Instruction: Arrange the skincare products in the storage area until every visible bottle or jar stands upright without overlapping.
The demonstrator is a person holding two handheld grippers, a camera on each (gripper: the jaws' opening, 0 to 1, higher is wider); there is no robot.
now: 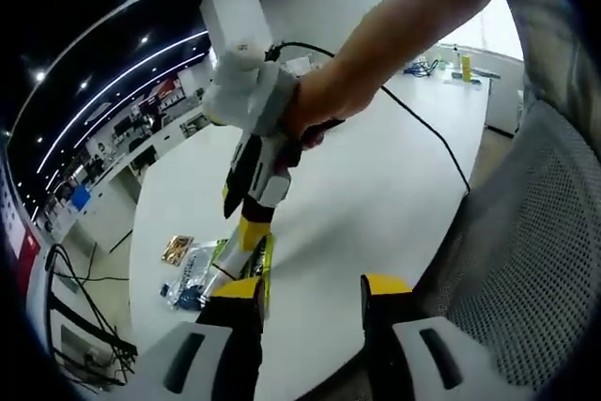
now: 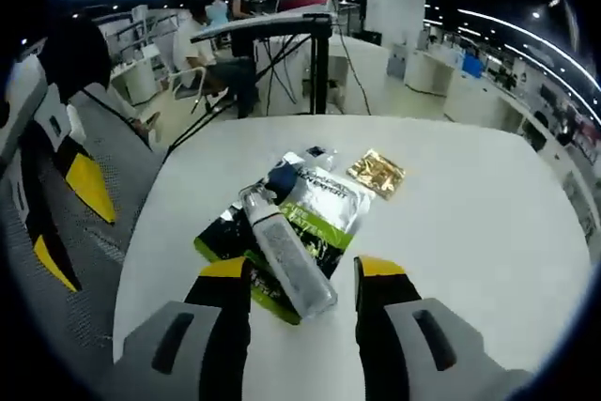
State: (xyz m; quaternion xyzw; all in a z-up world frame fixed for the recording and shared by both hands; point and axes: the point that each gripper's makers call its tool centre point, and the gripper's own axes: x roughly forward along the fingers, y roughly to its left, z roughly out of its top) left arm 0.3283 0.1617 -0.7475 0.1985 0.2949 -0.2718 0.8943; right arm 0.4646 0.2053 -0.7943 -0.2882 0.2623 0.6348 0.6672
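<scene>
Two tools gape empty, clear bottle (image 2: 286,255) lying on green packet (image 2: 310,223), label illegible.

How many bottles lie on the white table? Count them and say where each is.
2. A clear bottle lies on the green packet, just ahead of the right claw. A dark-capped bottle lies behind it. More may be hidden.

White table (image 2: 470,223), perhaps a mesh chair (image 1: 535,260)

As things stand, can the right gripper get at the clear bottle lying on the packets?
Probably yes. The right gripper is open, and the clear bottle lies flat on the green packet, its base between the jaws. Nothing blocks it.
</scene>
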